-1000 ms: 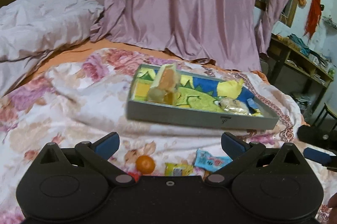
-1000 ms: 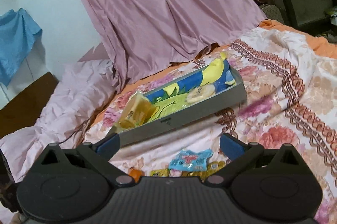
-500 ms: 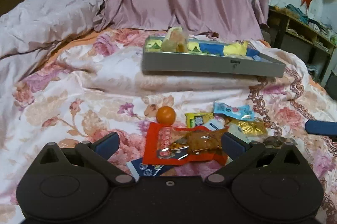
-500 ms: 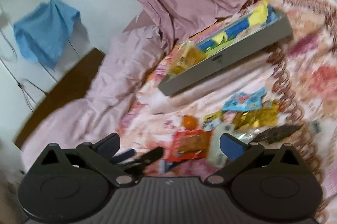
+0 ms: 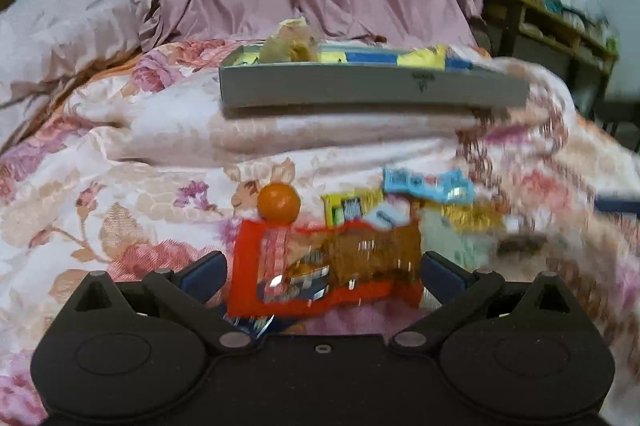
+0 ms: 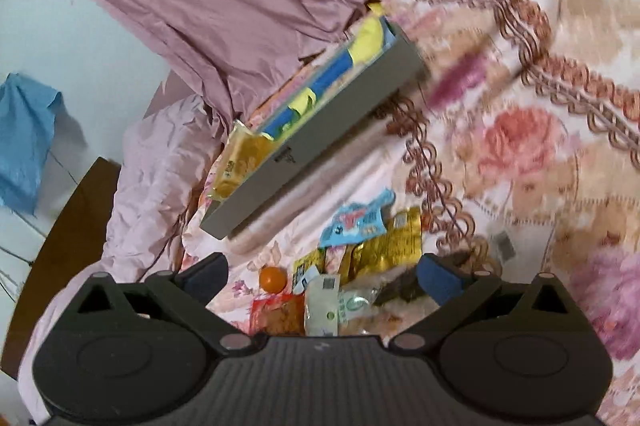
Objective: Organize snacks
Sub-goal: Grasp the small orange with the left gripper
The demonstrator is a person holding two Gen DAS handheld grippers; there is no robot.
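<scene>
Both my grippers — left gripper (image 5: 322, 268), right gripper (image 6: 322, 272) — hang spread wide and empty over the snack pile: red packet (image 5: 320, 274), orange ball (image 5: 279, 203), blue packet (image 6: 356, 222). The grey tray (image 5: 372, 90) beyond holds a few — most remain outside.

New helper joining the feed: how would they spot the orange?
Find the grey tray on the floral bedspread; the snack pile lies in front of it. The orange sits at the pile's left edge, touching the red packet, the only round, unwrapped item.
</scene>
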